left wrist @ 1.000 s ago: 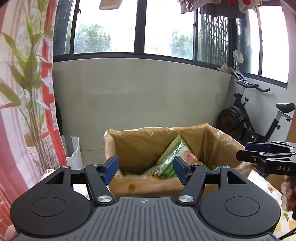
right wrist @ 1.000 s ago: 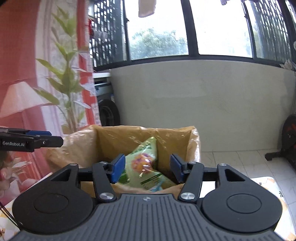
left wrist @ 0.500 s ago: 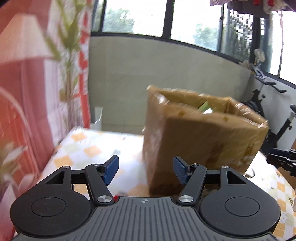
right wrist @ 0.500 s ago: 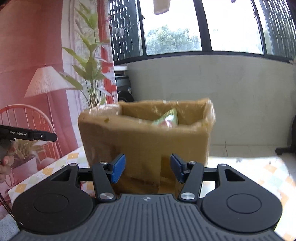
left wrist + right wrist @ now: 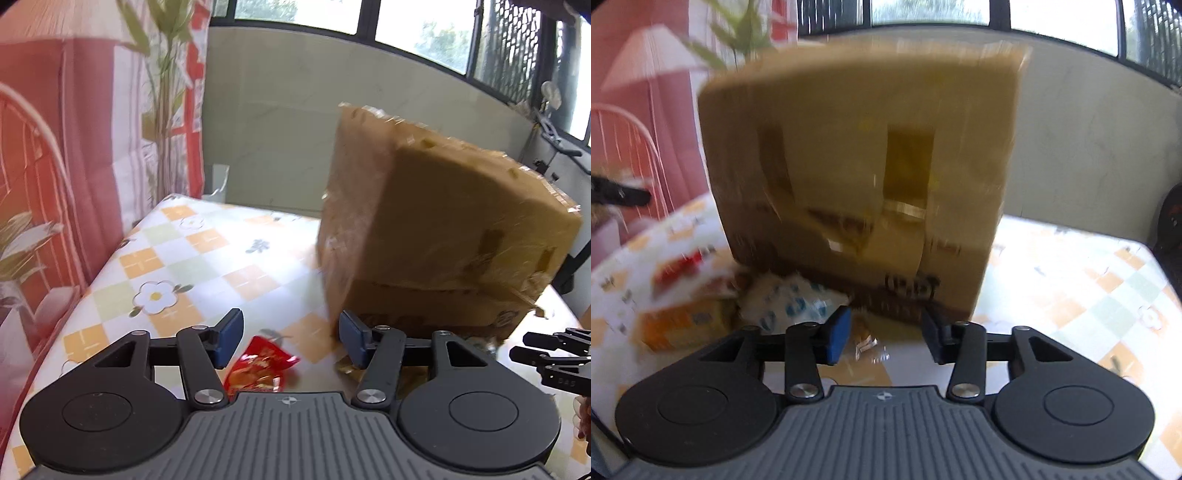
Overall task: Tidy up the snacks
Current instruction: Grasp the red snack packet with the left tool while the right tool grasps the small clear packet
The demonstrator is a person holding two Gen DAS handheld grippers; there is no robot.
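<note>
A tall cardboard box (image 5: 443, 240) wrapped in tape stands on the checked, flowered tablecloth (image 5: 177, 266). My left gripper (image 5: 290, 339) hovers low over the table at the box's near left corner. Its jaws are closing, and a red snack packet (image 5: 258, 369) lies on the cloth below and between them, untouched. My right gripper (image 5: 885, 336) is low in front of the box (image 5: 860, 177), its jaws also closing. A small clear-wrapped sweet (image 5: 866, 341) lies on the table between its pads, not pressed. From the left wrist view the right gripper (image 5: 554, 362) shows at the right edge.
Blurred at the box's left foot lie a white and blue packet (image 5: 786, 299), an orange packet (image 5: 679, 325) and a red packet (image 5: 679, 269). The left gripper (image 5: 617, 194) shows at the left edge. A red curtain hangs left; a wall and windows stand behind.
Both grippers have sunk from above the box's open top to table level in front of it. The box's inside has left view, snacks on the cloth have appeared, and both jaws have narrowed.
</note>
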